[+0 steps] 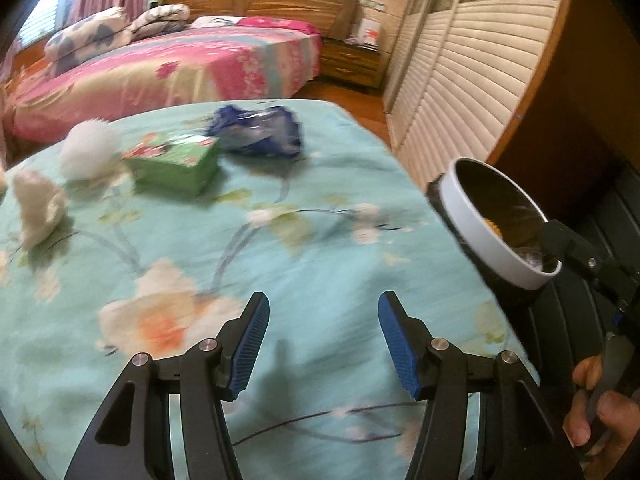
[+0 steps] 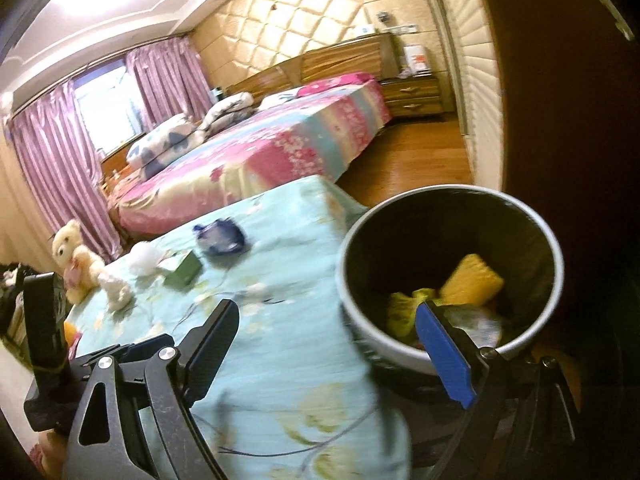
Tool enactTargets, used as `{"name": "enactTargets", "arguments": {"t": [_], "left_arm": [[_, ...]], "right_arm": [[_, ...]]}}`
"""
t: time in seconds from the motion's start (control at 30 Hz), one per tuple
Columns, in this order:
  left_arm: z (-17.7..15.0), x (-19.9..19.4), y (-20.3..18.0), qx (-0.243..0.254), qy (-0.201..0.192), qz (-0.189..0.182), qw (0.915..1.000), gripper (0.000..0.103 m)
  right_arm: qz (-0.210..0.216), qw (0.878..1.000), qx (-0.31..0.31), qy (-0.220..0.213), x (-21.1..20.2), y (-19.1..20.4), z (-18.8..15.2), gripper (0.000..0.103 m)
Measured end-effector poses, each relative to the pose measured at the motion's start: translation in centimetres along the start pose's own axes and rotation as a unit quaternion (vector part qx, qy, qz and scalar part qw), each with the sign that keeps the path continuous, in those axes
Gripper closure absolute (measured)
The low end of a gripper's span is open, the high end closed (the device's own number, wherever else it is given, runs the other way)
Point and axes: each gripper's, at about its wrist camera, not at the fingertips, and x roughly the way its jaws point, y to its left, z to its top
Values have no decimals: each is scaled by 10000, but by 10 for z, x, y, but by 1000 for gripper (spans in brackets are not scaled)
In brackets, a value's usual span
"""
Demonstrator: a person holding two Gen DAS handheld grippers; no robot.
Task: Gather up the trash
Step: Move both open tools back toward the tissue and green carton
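A white-rimmed black trash bin [image 2: 452, 276] stands at the right edge of the teal floral table cloth [image 1: 248, 248]; it holds yellow trash [image 2: 472, 280] and other scraps. It also shows in the left wrist view [image 1: 496, 220]. On the cloth lie a blue wrapper [image 1: 258, 130], a green box [image 1: 180, 162], a white fluffy ball [image 1: 90, 152] and a crumpled tissue [image 1: 38, 210]. My left gripper [image 1: 322, 344] is open and empty above the cloth. My right gripper [image 2: 336, 344] is open and empty, its right finger over the bin's rim.
A teddy bear [image 2: 76, 260] sits at the far left corner of the table. A bed with a pink cover [image 1: 180, 68] stands behind. A louvred wardrobe [image 1: 472, 92] runs along the right, with wooden floor [image 2: 404, 160] between it and the bed.
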Motion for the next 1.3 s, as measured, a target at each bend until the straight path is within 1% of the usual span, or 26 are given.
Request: {"name": "enactTargets", "arguments": {"t": [0.33,0.67,0.83,1.07,1.3], "left_arm": [[-13,-20,49,-508,-15,326,9982,46],[-13,-35,90,-800,-90,515,9954,45],[-14,-41,115,-1039,-129,681,9922,42],[-10,-46,148,-1341,-161,941,9864,40],[3,-40,170,-1451,-193,1145,9826,38]], "right_arm": [[316,9989,-216,286,26,38,-13,12],[586,9947,-616,586,55,76,-19,12],[771,9892,-923,838,78,102,-21,12],[1036,9794,-1381,1050,107,135,-21,12],[1188,9687,-1787,1251,138,158,-14,12]]}}
